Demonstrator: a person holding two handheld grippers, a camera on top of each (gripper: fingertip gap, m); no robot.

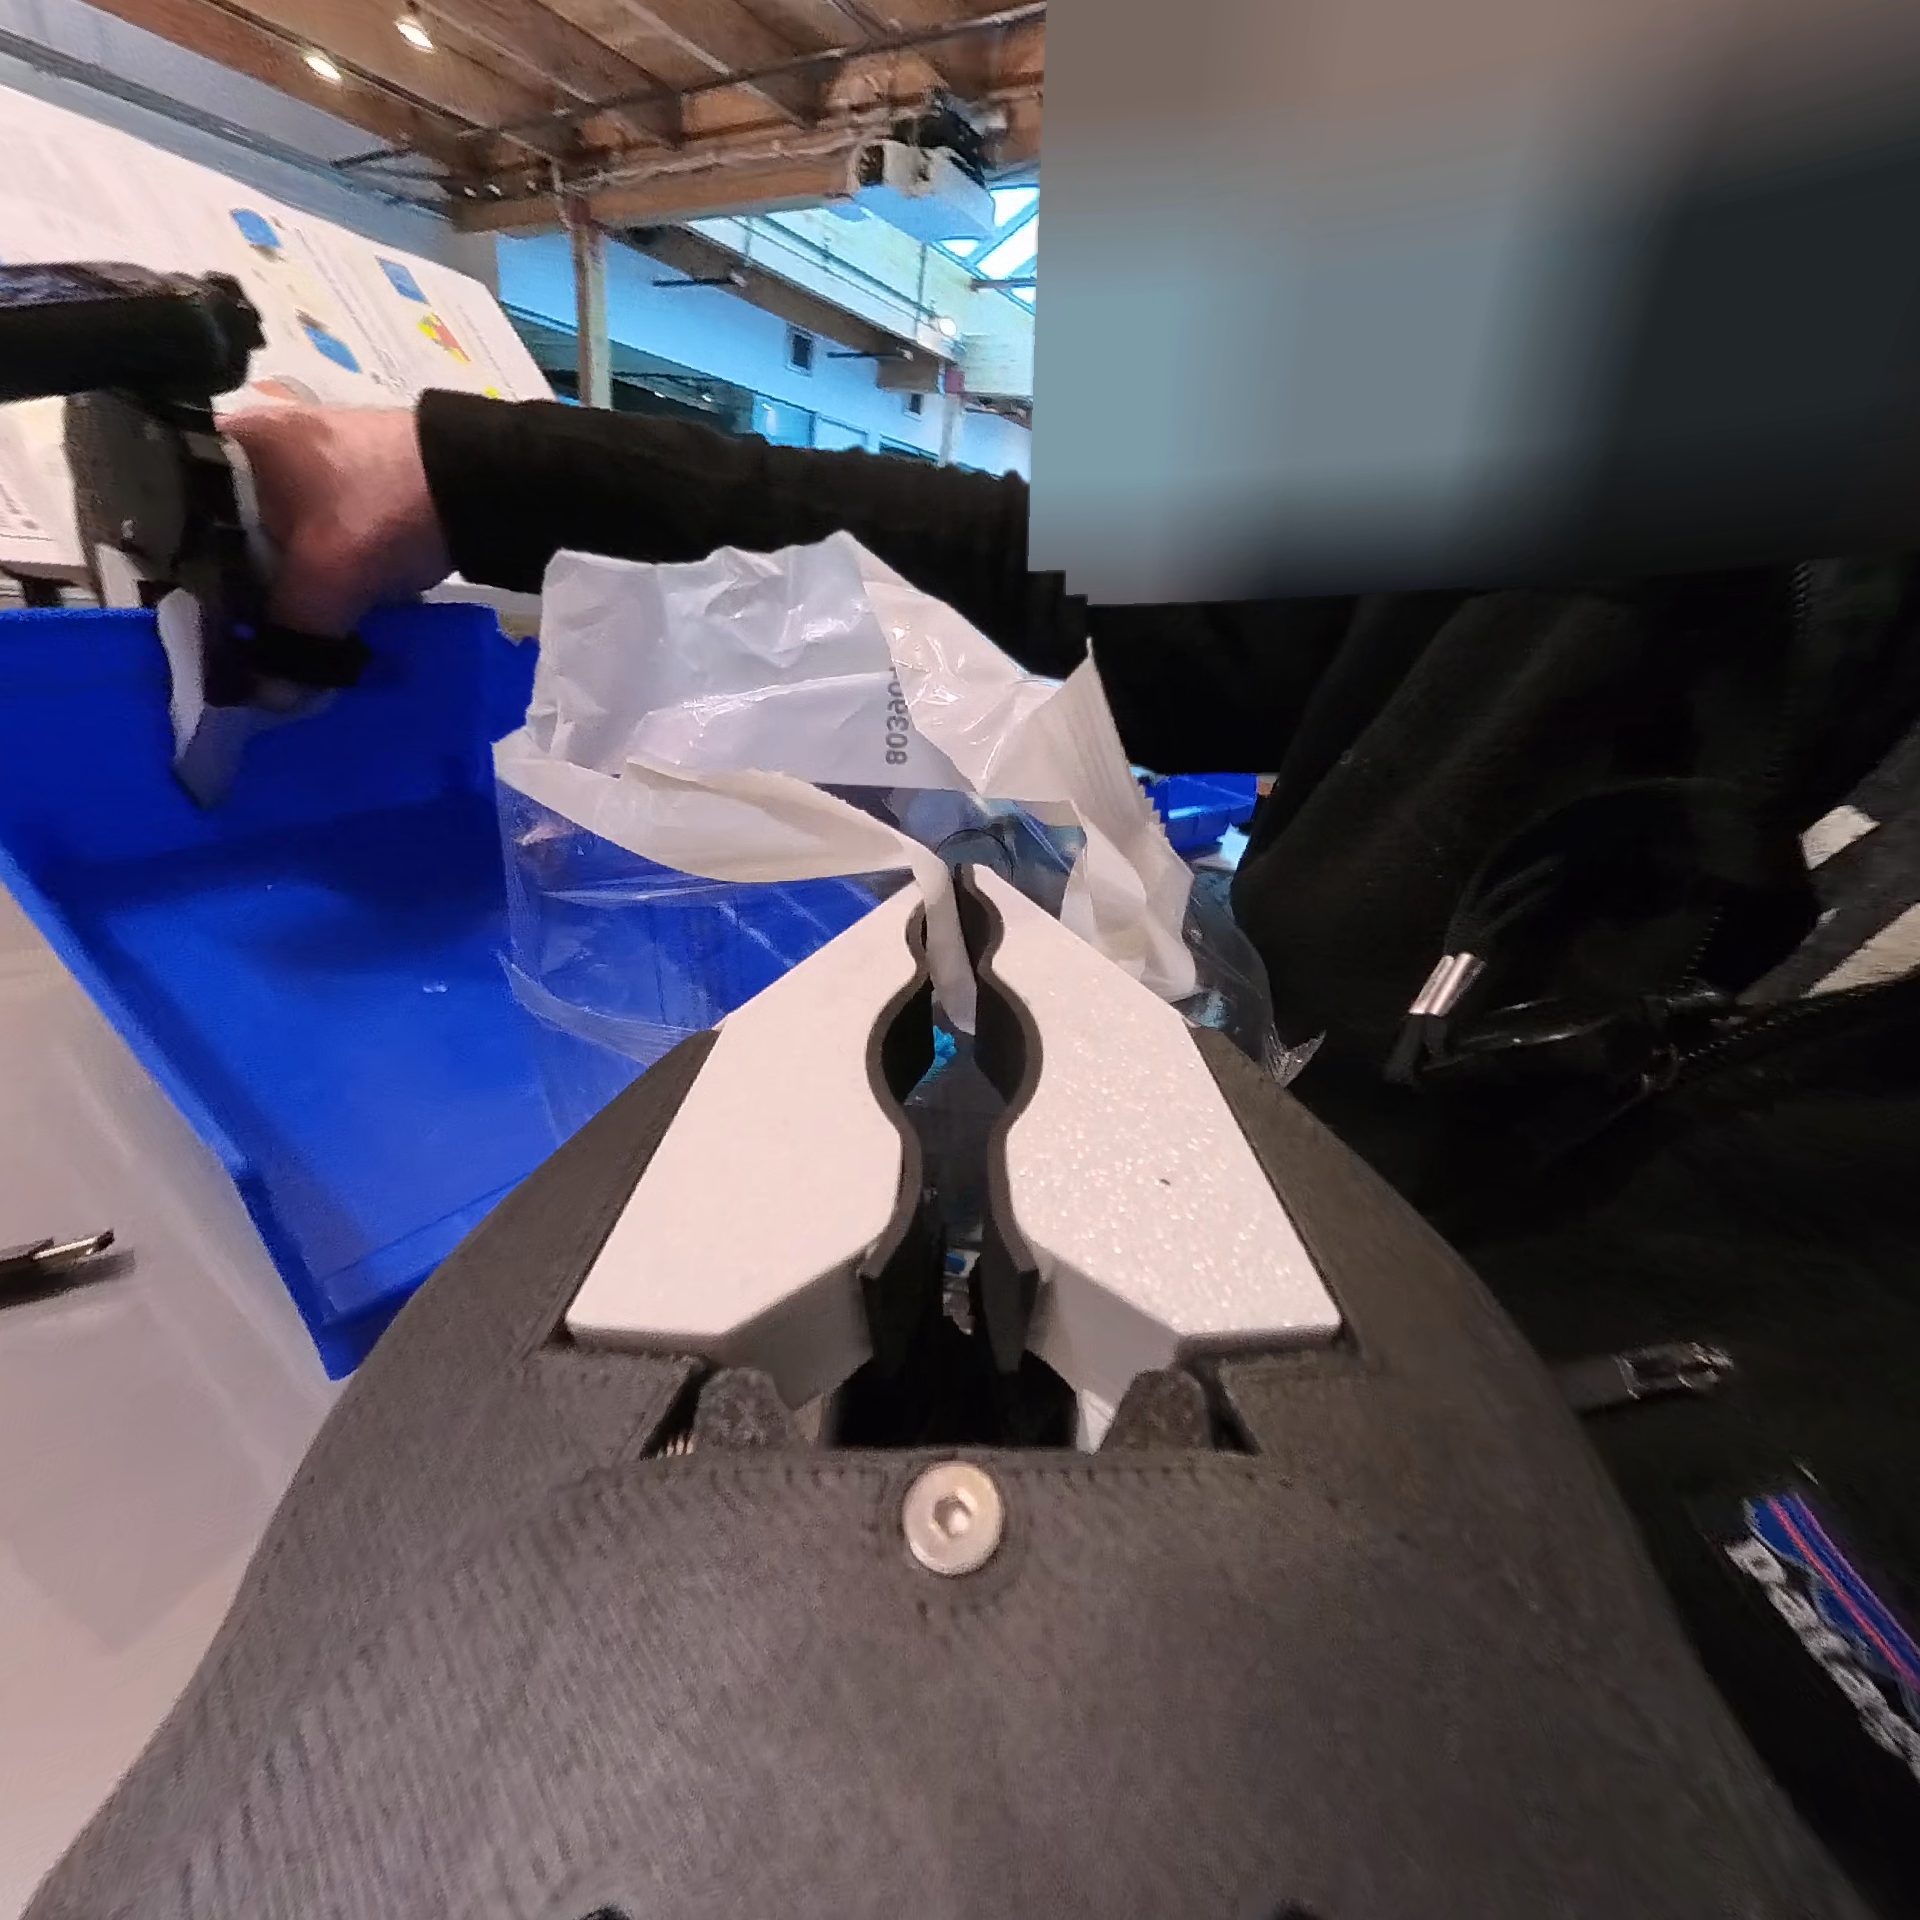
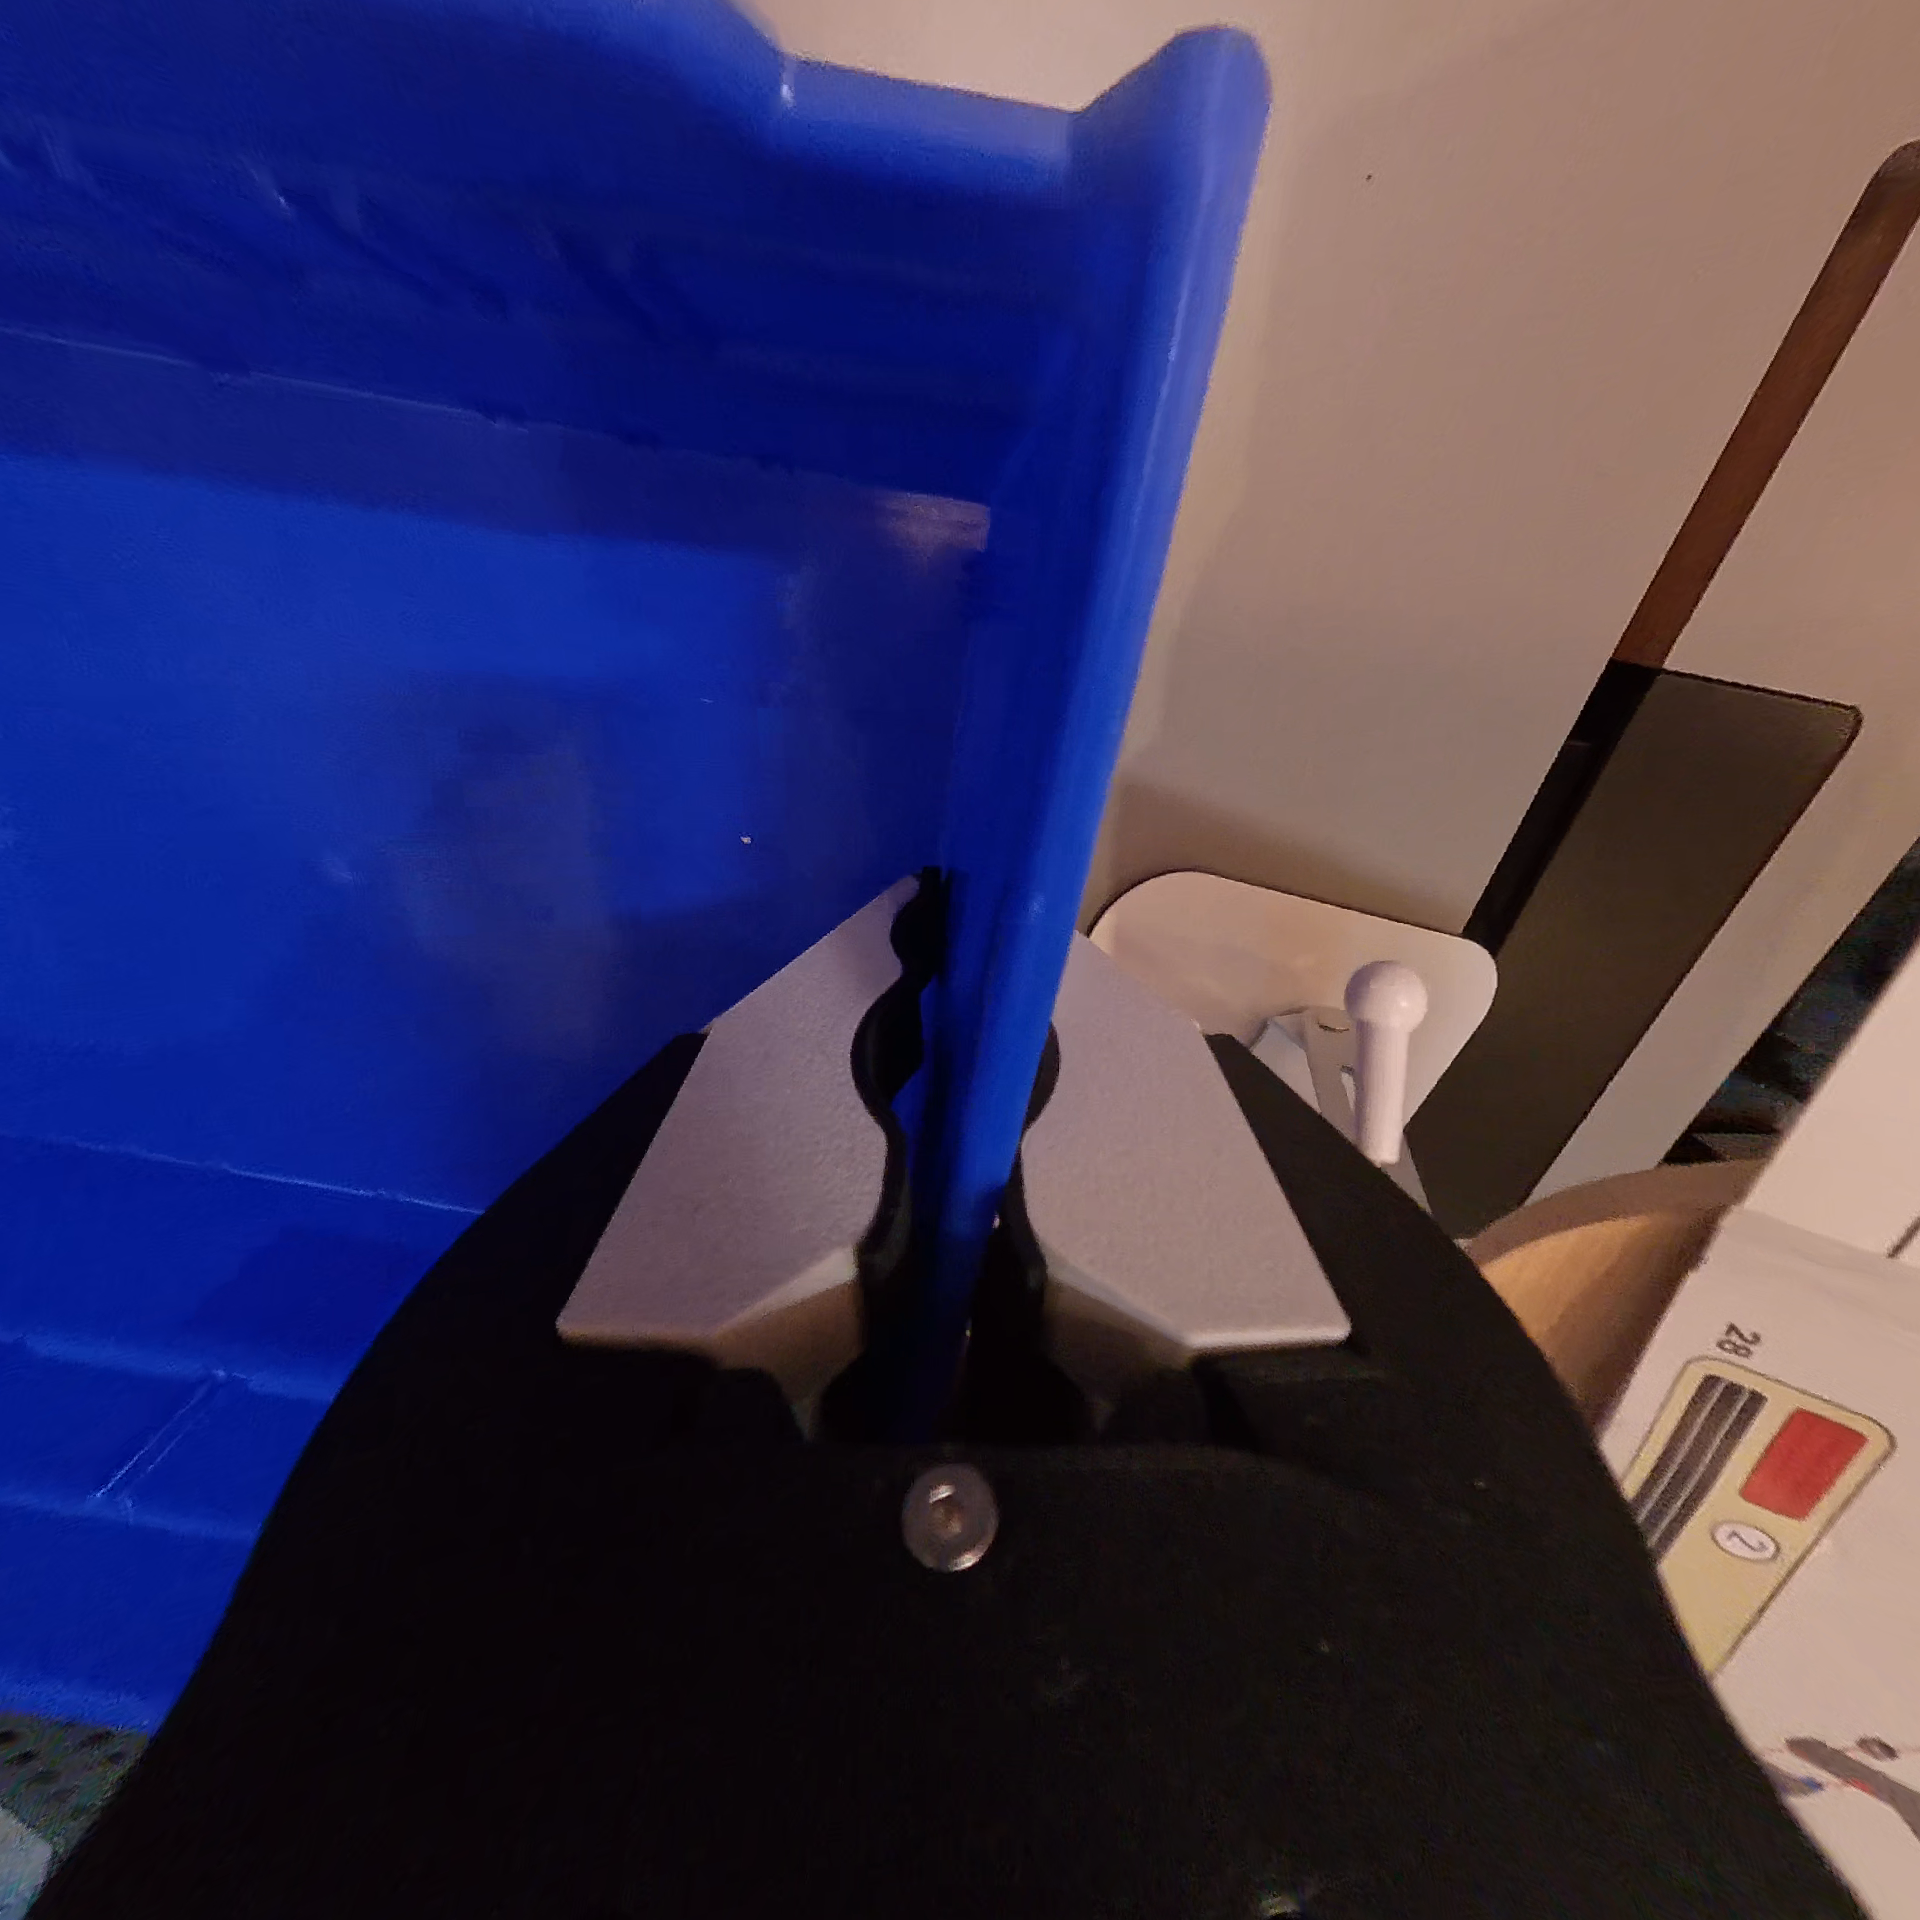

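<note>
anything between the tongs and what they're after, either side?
Nothing visible. The left tongs are shut on the white plastic bag; the right tongs are shut on the blue bin wall.

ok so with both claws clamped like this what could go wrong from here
1. The left claw pinches only a thin strip of the white plastic bag; that strip could tear or slip out.
2. The right claw grips just the thin wall of the blue bin, which sits tilted, so it might twist or slide free.
3. The bag lies in the bin, so pulling one claw may drag or tip the other's load.
</note>
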